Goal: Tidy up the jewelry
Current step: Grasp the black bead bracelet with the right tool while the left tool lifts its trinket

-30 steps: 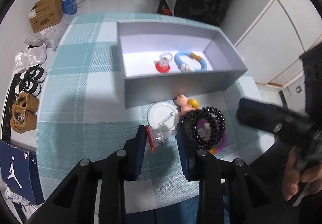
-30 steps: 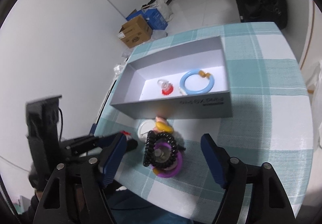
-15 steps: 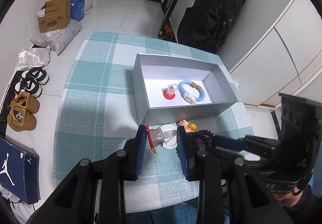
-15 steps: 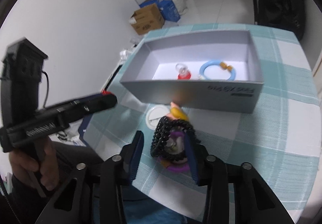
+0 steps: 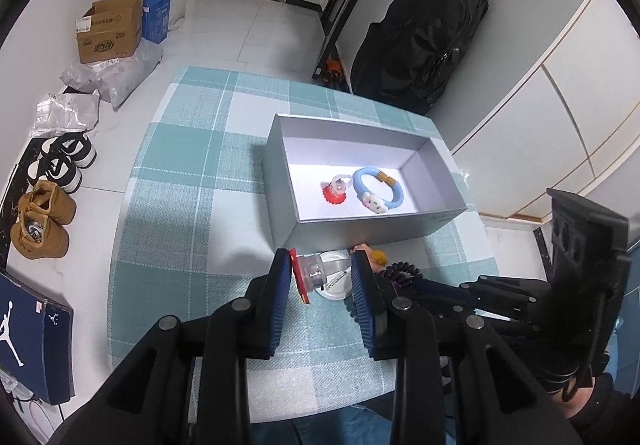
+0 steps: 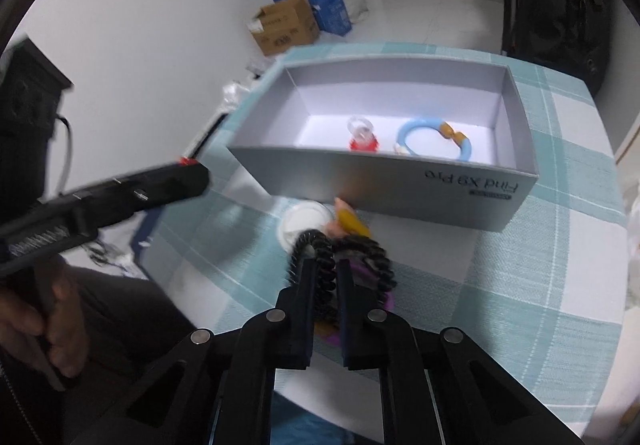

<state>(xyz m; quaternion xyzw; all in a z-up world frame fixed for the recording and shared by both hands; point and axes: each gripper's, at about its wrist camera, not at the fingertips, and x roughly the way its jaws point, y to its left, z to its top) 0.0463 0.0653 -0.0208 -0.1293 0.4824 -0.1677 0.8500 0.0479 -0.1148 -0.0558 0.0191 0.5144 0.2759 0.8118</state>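
My left gripper (image 5: 320,265) is shut on a clear ring with a red base (image 5: 308,273), held a little above the checked tablecloth. My right gripper (image 6: 326,269) is shut on a black bead bracelet (image 6: 360,245), which lies over a purple ring (image 6: 386,301) on the cloth. The same black bead bracelet (image 5: 402,269) shows just right of the left fingers. Beyond both stands an open grey box (image 5: 360,223), holding a blue bracelet (image 5: 378,191) and a second red-based ring (image 5: 335,192). From the right wrist view, the left gripper (image 6: 192,177) hovers left of the box (image 6: 380,181).
A white disc (image 6: 304,221) and a small yellow-and-pink figure (image 6: 348,219) lie against the box's front wall. A hand (image 6: 40,317) holds the left gripper's handle. Cardboard boxes (image 5: 108,31), shoes (image 5: 40,221) and a black bag (image 5: 420,45) sit on the floor around the table.
My right gripper has come in over the black bead bracelet and shut on it. My left gripper has risen slightly, still holding the red-based ring.
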